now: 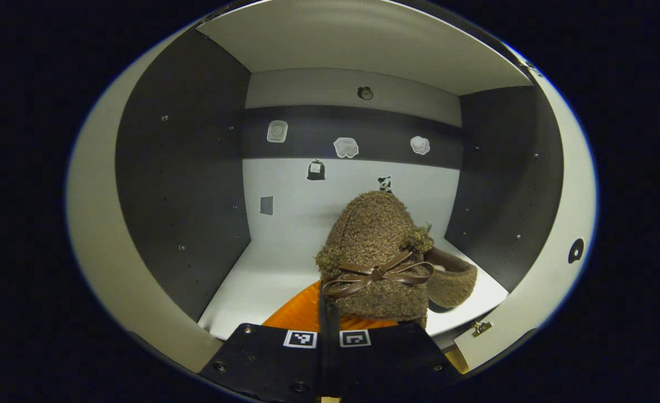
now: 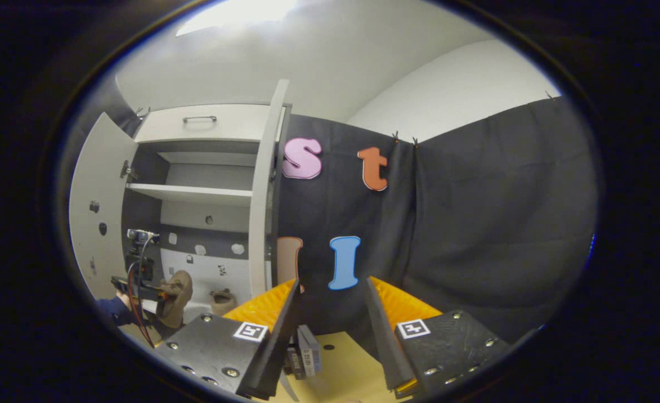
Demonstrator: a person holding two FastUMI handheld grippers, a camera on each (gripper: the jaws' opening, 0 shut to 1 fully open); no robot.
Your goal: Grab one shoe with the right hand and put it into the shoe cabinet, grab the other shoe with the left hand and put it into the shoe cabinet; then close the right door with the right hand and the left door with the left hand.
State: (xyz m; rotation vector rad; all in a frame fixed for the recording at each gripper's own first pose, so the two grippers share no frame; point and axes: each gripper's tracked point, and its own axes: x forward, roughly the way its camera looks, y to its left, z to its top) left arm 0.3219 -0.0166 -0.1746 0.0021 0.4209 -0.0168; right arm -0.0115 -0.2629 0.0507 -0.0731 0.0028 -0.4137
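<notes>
Inside the shoe cabinet (image 1: 184,184), the left tool (image 1: 328,330) has its fingers closed on a brown fuzzy shoe (image 1: 375,263) with a leather bow, holding it above the white bottom shelf (image 1: 262,280). At about four o'clock from that shoe, a second brown shoe (image 1: 452,282) lies on the shelf, close against it. Small stickers dot the back panel at twelve o'clock.

From the right gripper view, the right tool (image 2: 330,330) hangs with its fingers spread apart and nothing between them, over a yellow table (image 2: 346,369). The cabinet stands at nine o'clock with both doors open: the left door (image 2: 92,207) swung outward, the right door (image 2: 265,190) seen edge-on. Low at eight o'clock, a sleeve (image 2: 111,309) and the left tool carry the shoe into the bottom compartment, with the other shoe just beyond it.
</notes>
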